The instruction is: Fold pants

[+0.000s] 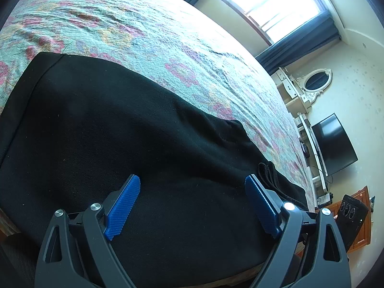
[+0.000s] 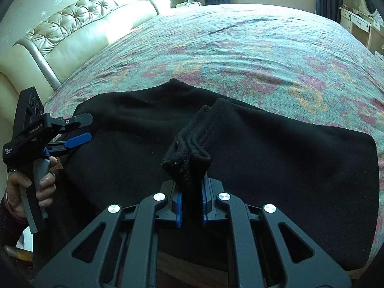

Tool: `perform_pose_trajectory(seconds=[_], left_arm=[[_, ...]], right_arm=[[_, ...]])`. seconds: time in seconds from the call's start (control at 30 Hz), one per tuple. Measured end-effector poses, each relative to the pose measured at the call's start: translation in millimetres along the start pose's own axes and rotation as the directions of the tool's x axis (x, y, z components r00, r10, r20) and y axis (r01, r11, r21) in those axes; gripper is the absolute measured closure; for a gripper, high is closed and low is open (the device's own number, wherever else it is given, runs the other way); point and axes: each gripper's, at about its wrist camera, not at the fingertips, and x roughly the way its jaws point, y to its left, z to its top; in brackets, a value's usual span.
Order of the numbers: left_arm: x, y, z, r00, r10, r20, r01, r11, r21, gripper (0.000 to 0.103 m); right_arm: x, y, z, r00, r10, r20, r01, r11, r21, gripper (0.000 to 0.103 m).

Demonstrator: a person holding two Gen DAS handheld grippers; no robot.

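Black pants (image 1: 120,132) lie spread on a floral bedspread (image 1: 144,28), near the bed's front edge. My left gripper (image 1: 192,180) is open, its blue pads (image 1: 123,206) wide apart just above the black fabric, holding nothing. My right gripper (image 2: 190,180) is shut on a bunched fold of the pants' hem (image 2: 187,156) and lifts it a little off the rest of the pants (image 2: 288,156). The left gripper also shows in the right wrist view (image 2: 90,127), open at the pants' left edge.
The bedspread (image 2: 240,43) stretches far behind the pants. A cream tufted headboard (image 2: 72,28) stands at the left. A dresser with an oval mirror (image 1: 314,81), a dark screen (image 1: 333,144) and a window (image 1: 276,2) lie beyond the bed.
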Motion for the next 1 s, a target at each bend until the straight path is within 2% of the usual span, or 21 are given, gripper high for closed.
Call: perform_pose_trajectory(seconds=[0.57, 0.73, 0.87, 1.0], left_arm=[[0, 2, 1, 1.0, -0.009, 0.001, 0.009, 1.0, 0.001, 0.015], [0, 3, 3, 1.0, -0.015, 0.0, 0.015, 1.0, -0.002, 0.015], [-1, 5, 4, 1.0, -0.022, -0.003, 0.022, 1.0, -0.009, 0.015], [-3, 9, 5, 0.999, -0.037, -0.006, 0.036, 0.999, -0.026, 0.015]], right_arm=[[9, 14, -17, 0.999, -0.043, -0.021, 0.042, 0.996, -0.073, 0.09], [12, 18, -21, 0.999, -0.031, -0.034, 0.028, 0.997, -0.074, 0.076], [13, 24, -24, 0.999, -0.033, -0.04, 0.029, 0.996, -0.079, 0.07], [14, 33, -26, 0.998, -0.006, -0.057, 0.001, 0.996, -0.084, 0.052]])
